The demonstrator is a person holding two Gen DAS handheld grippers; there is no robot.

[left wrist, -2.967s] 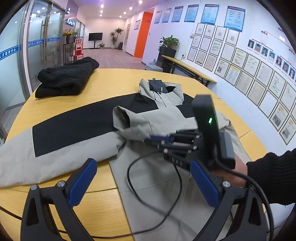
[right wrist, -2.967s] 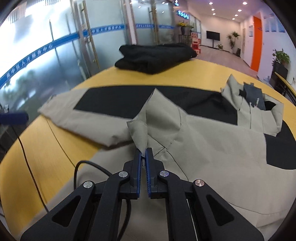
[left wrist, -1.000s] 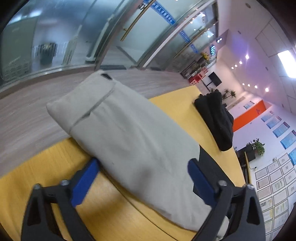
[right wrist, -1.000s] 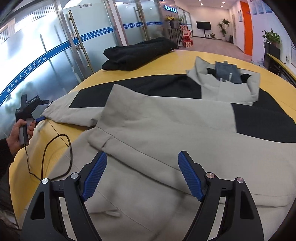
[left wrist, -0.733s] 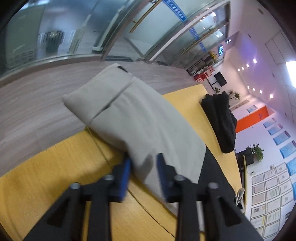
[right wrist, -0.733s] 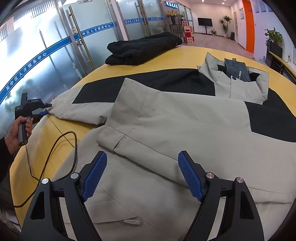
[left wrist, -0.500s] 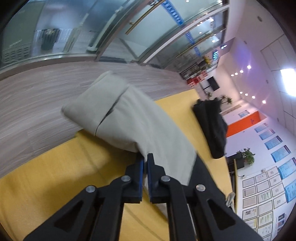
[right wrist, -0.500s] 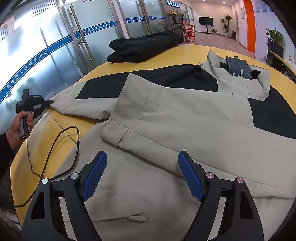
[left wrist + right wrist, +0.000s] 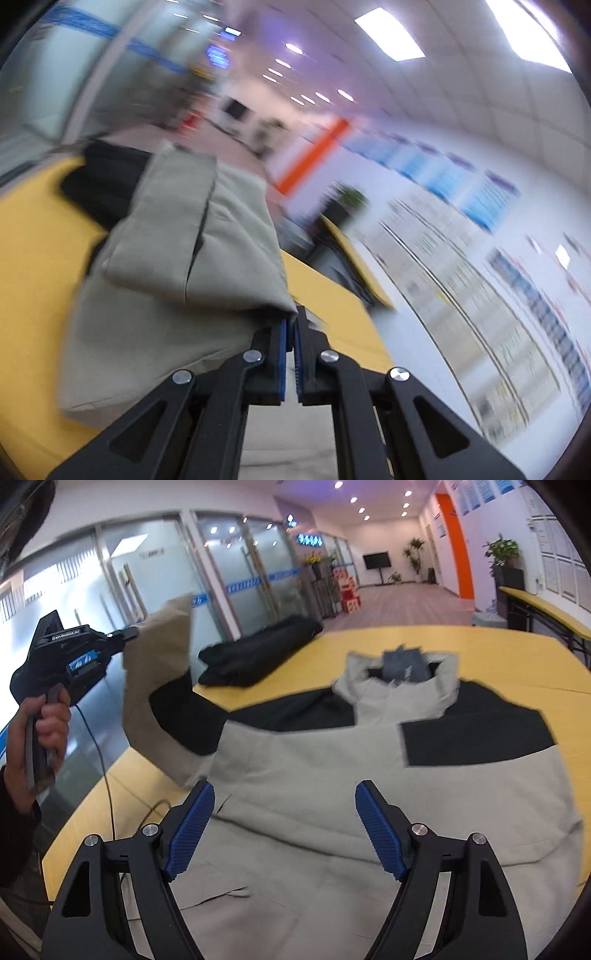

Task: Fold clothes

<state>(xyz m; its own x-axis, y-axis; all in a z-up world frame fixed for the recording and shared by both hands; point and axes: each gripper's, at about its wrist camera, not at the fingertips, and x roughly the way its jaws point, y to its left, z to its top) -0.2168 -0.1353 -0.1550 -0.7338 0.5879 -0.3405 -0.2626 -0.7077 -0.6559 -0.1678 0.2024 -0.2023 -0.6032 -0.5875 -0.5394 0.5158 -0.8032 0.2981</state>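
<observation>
Left gripper point(image 9: 290, 345) clamped on jacket sleeve point(image 9: 159, 657), lifted off yellow table point(image 9: 498, 657). Right gripper point(image 9: 284, 829) jaws wide apart, empty, over grey-and-black jacket point(image 9: 332, 775) spread flat there. Folded black garment point(image 9: 258, 653) beyond.

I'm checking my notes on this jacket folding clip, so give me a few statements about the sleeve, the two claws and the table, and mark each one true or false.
1. The left claw is shut on the jacket's beige sleeve. True.
2. The sleeve lies flat on the yellow table. False: its end is lifted into the air.
3. The right claw grips the jacket. False: it is open, with nothing pinched.
4. A folded black garment lies on the table beyond the jacket. True.
5. The jacket is entirely beige. False: it has black panels.
</observation>
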